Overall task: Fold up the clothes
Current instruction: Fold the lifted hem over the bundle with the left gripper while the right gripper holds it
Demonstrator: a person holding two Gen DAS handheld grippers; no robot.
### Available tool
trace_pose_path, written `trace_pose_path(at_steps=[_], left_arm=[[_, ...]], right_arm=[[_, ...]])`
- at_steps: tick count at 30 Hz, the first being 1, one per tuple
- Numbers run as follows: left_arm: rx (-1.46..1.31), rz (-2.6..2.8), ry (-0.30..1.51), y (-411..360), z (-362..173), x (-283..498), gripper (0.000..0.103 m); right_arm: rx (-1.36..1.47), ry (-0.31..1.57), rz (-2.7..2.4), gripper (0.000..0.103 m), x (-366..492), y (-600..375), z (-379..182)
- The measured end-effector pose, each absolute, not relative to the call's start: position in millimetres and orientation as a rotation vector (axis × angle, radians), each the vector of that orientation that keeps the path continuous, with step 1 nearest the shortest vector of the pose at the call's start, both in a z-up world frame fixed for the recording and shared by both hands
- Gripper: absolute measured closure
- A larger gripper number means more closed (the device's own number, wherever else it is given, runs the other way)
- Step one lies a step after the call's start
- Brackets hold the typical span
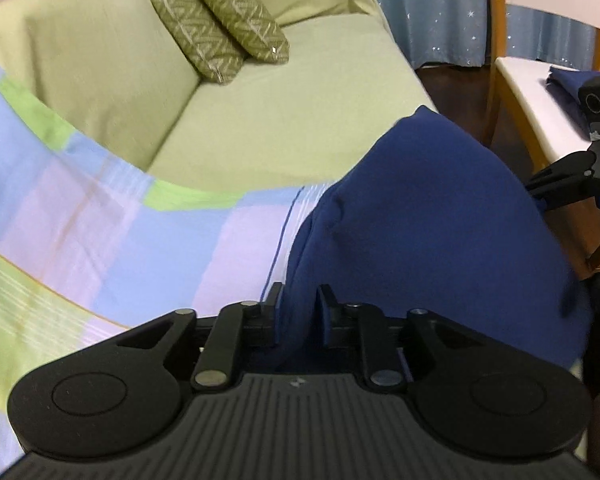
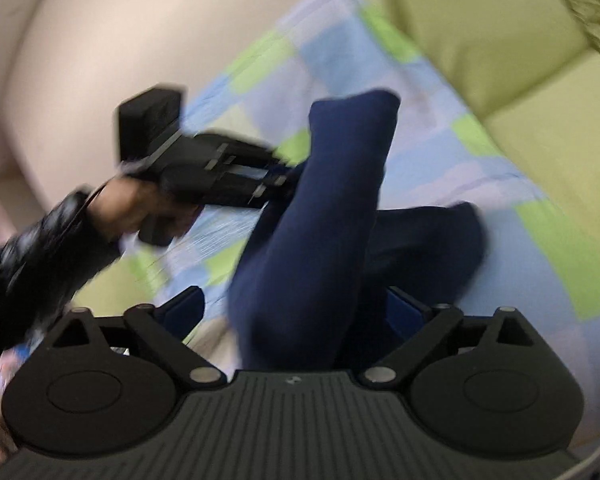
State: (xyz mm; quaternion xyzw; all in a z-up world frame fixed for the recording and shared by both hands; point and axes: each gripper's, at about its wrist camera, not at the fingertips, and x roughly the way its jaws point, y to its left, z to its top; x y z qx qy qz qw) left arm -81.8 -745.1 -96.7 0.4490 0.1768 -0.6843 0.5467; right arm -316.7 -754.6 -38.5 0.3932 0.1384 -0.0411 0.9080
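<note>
A navy blue garment (image 1: 432,216) hangs lifted above a pastel checked sheet (image 1: 100,216). My left gripper (image 1: 300,304) is shut on an edge of the garment, cloth pinched between its fingers. In the right wrist view the garment (image 2: 320,216) drapes as a long fold across my right gripper (image 2: 296,312), whose jaws stand wide apart with cloth lying between them. The left gripper (image 2: 276,178) shows there too, clamped on the cloth, held by a hand in a black sleeve. The right gripper's body (image 1: 572,176) shows at the right edge of the left view.
A light green sofa (image 1: 280,120) with two olive patterned cushions (image 1: 220,24) lies behind the sheet. A wooden chair (image 1: 520,80) with a white seat carries folded navy cloth (image 1: 568,84) at the right. Blue starred curtains (image 1: 432,4) hang behind.
</note>
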Motion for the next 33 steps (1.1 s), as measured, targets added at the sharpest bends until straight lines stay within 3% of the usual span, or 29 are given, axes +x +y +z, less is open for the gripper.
trace_pose_path(at_steps=[1,5,7,14,16,18,20,25,27,30,33], left_arm=[[1.065,-1.613,0.43,-748,-107,-78,0.069],[0.884,-1.619,0.498,-734,-96,-58,0.068],[0.758,-1.6,0.52,-718,-80,-43,0.057],[0.471,-1.482,0.661,-621,-58,-3,0.057],[0.415,-1.458,0.722,-600,-70,-1,0.057],[0.378,-1.425,0.762,-597,-84,2,0.057],[0.354,-1.415,0.79,-604,-100,6,0.057],[0.304,-1.357,0.833,-623,-137,19,0.046],[0.294,-1.347,0.836,-625,-147,21,0.045],[0.326,-1.363,0.76,-621,-142,17,0.045],[0.495,-1.356,0.532,-604,-117,-9,0.045]], right_arm=[[0.836,0.278,-0.089,0.015,-317,-757,-41],[0.928,0.252,-0.113,0.016,-314,-766,-51],[0.963,0.244,-0.129,0.016,-314,-769,-54],[0.953,0.253,-0.213,0.016,-314,-775,-51],[0.948,0.25,-0.251,0.036,-313,-776,-50],[0.942,0.247,-0.29,0.049,-312,-778,-50],[0.936,0.243,-0.328,0.053,-311,-780,-49],[0.851,0.343,-0.449,0.054,-295,-783,-56],[0.845,0.372,-0.478,0.049,-292,-785,-61],[0.837,0.4,-0.481,0.044,-291,-789,-63],[0.7,0.402,-0.486,0.044,-294,-782,-36]])
